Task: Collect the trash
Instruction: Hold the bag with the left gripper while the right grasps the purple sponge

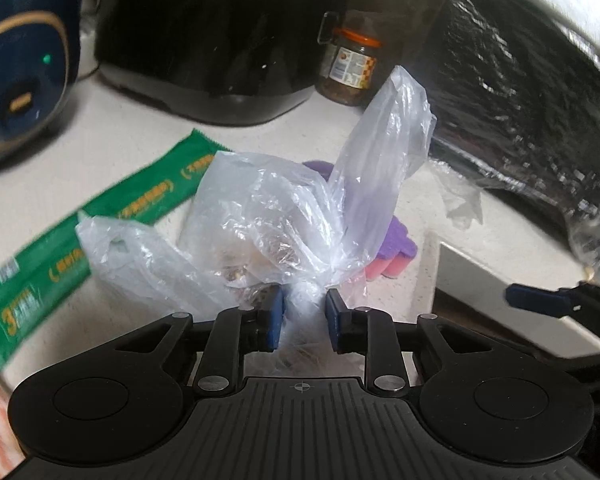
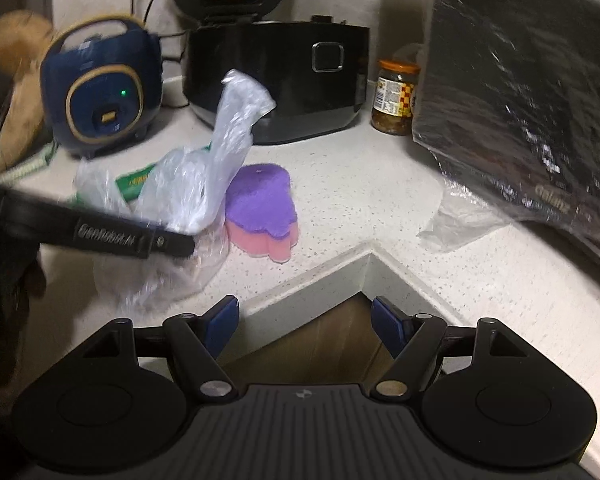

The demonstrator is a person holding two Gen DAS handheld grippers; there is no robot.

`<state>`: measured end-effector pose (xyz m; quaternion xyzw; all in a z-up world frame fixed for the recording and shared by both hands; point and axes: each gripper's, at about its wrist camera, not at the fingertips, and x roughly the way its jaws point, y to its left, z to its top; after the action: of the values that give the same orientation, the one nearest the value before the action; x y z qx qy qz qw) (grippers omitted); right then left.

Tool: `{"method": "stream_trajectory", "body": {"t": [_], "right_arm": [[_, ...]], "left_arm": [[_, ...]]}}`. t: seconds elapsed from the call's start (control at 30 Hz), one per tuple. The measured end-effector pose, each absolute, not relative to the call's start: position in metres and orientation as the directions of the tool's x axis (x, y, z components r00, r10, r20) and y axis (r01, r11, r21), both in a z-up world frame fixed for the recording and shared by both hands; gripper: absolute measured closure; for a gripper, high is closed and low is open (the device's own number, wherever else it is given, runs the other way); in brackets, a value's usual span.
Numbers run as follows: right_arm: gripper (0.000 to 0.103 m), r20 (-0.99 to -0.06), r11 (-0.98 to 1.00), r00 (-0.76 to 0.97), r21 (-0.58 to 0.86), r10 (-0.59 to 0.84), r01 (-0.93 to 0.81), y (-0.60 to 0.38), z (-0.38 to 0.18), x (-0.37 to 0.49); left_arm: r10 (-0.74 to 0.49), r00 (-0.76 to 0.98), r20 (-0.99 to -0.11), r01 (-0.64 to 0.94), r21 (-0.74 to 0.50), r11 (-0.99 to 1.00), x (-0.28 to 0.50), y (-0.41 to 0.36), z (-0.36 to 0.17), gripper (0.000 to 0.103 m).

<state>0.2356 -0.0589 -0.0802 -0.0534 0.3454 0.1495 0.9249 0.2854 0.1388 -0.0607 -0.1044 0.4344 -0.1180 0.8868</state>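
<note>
The left tool [image 1: 305,316] tilts down toward the worktop [image 1: 148,132], its blue pads [image 1: 275,316] standing a little apart on either side of the gathered neck of a clear plastic bag [image 1: 268,216]; whether they pinch the film cannot be told. The right tool [image 2: 304,330] hangs over the worktop's inner corner with its jaws wide apart and nothing between them, well apart from the bag. The bag is thin, crumpled and see-through, with dark scraps inside near the bottom and one loose handle sticking upright. It lies on the worktop, partly over a green packet [image 1: 40,264] and just beside a purple and pink sponge [image 2: 262,210].
</note>
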Motion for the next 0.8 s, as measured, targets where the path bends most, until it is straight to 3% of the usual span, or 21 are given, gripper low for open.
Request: {"method": "stream_trajectory", "body": {"t": [0.13, 0.4, 0.63, 0.8], "right_arm": [[0.029, -0.66, 0.954, 0.708, 0.043, 0.25, -0.297, -0.062, -0.08, 0.244], [0.029, -0.615, 0.915, 0.737, -0.063, 0.28, -0.399, -0.032, -0.075, 0.272], [0.029, -0.658, 0.904, 0.688, -0.029, 0.305, -0.428, -0.007, -0.091, 0.321], [0.029, -0.651, 0.89, 0.705, -0.097, 0.282, -0.446, 0.008, -0.102, 0.332]], "left_arm": [[-0.317, 0.596, -0.738, 0.048, -0.361, 0.931, 0.275, 0.153, -0.06, 0.08], [-0.282, 0.637, -0.717, 0.011, -0.357, 0.934, 0.249, 0.17, -0.034, 0.082], [-0.252, 0.664, -0.704, -0.013, -0.347, 0.938, 0.234, 0.172, -0.02, 0.082], [-0.229, 0.659, -0.717, -0.046, -0.342, 0.938, 0.228, 0.177, -0.02, 0.082]]}}
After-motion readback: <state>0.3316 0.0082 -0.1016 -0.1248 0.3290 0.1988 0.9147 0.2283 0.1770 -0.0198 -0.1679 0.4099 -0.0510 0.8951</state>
